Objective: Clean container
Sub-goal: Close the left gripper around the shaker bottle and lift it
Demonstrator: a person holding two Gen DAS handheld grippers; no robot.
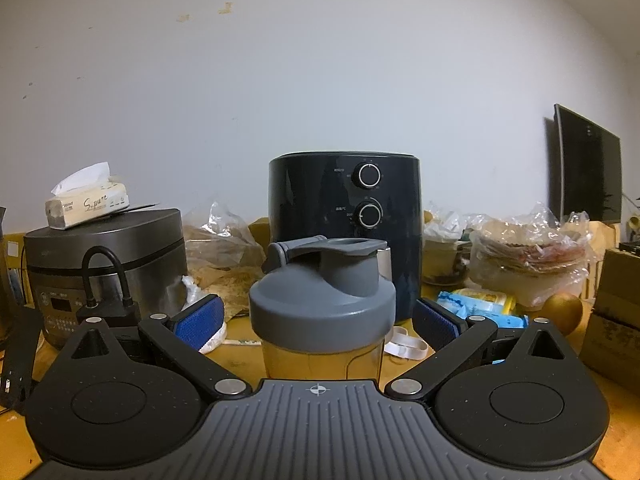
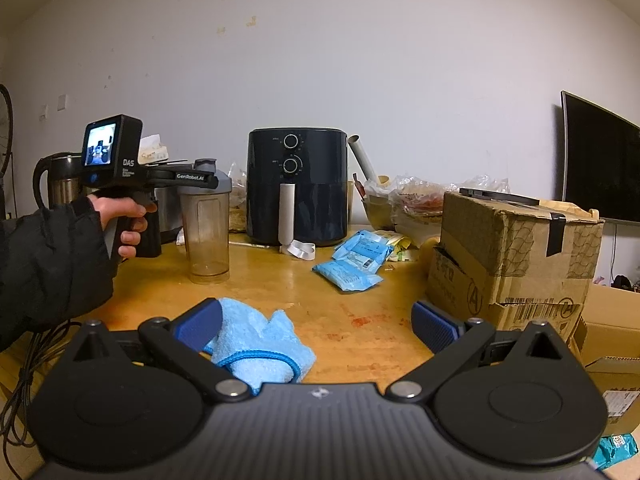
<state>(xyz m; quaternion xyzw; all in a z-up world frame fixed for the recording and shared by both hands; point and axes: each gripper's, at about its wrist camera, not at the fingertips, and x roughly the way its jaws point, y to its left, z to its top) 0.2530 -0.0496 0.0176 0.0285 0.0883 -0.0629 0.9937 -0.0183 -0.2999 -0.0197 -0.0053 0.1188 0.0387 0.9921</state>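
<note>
A clear shaker bottle (image 1: 320,356) with a grey flip-top lid (image 1: 324,300) stands upright on the wooden table, empty apart from a dirty film. My left gripper (image 1: 318,324) is open, its blue pads (image 1: 198,322) on either side of the lid and apart from it. In the right wrist view the same bottle (image 2: 206,236) stands at the left, with the left gripper (image 2: 200,176) level with its lid and held by a hand (image 2: 120,210) in a dark sleeve. My right gripper (image 2: 318,326) is open, low over the table. A crumpled light-blue cloth (image 2: 260,340) lies by its left finger.
A dark air fryer (image 1: 344,208) stands right behind the bottle. A rice cooker (image 1: 104,264) with a tissue pack on top is at the left, a kettle (image 2: 60,180) further left. Blue packets (image 2: 352,264), food bags and a cardboard box (image 2: 512,256) fill the right side.
</note>
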